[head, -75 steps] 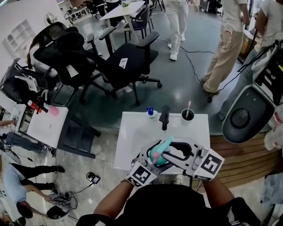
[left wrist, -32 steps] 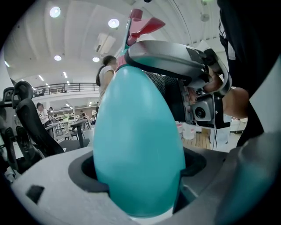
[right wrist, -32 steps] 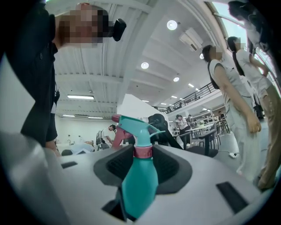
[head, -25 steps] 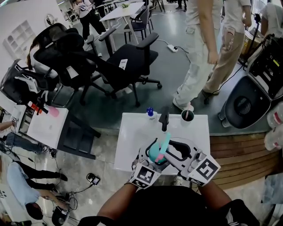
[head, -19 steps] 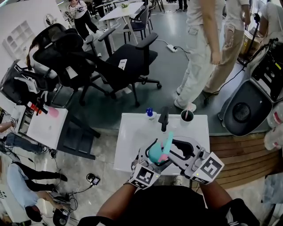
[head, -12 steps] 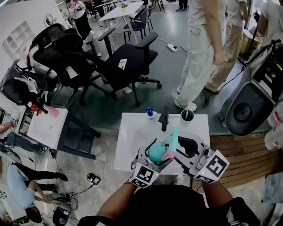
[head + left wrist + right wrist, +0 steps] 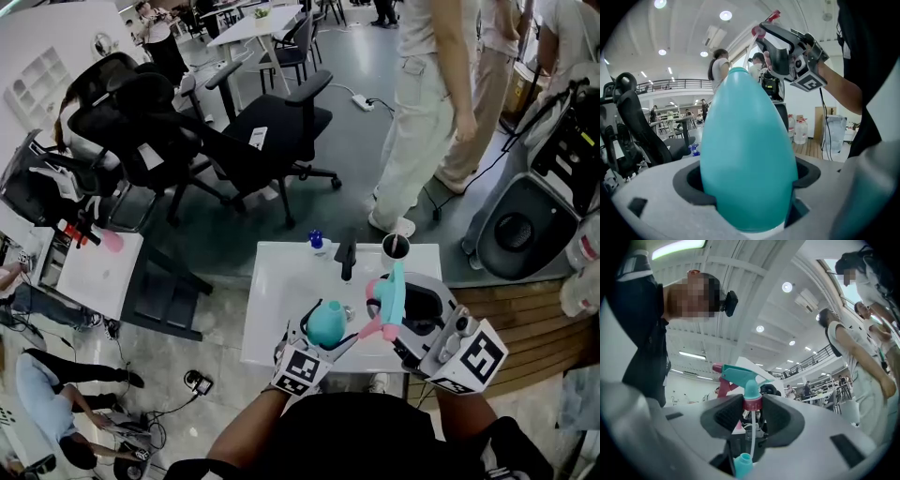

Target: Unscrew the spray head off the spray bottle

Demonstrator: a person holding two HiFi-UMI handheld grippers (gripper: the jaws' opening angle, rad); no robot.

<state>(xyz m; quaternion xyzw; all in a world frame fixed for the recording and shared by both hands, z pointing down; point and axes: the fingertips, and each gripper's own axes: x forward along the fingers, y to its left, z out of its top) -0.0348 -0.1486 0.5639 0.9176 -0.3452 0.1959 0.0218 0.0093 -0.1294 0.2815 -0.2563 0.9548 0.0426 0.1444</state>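
The head view takes in the most. Black office chairs (image 7: 187, 131) crowd the grey floor at 10 o'clock, and people in pale trousers (image 7: 422, 103) stand at 1 o'clock. The white table (image 7: 281, 281) sits just below centre.

Over the table's near edge the left gripper (image 7: 328, 319) has its jaws closed around the belly of the teal spray bottle (image 7: 325, 328). The right gripper (image 7: 394, 305) is at 2 o'clock from the bottle and clear of it, and it carries the spray head (image 7: 390, 281). Three small things stand along the table's 12 o'clock edge: a cup (image 7: 396, 247), a black object (image 7: 347, 258) and a blue item (image 7: 317, 241).

The left gripper view shows only the grip. The bottle's rounded body fills the gap, both dark pads lie against its sides, and the other gripper is raised at 1 o'clock. The bottle's neck is not seen here.

The right gripper view shows what the head view cannot. The jaws are partly closed, and their pads (image 7: 726, 416) clamp the head's pink collar (image 7: 752, 403). The teal nozzle and pink trigger (image 7: 723, 385) rise above the collar at 12 o'clock. A thin clear dip tube (image 7: 751, 437) hangs from it towards 6 o'clock, ending at the bottle's open teal neck (image 7: 743, 464). Whether the tube's tip is inside the neck cannot be told.
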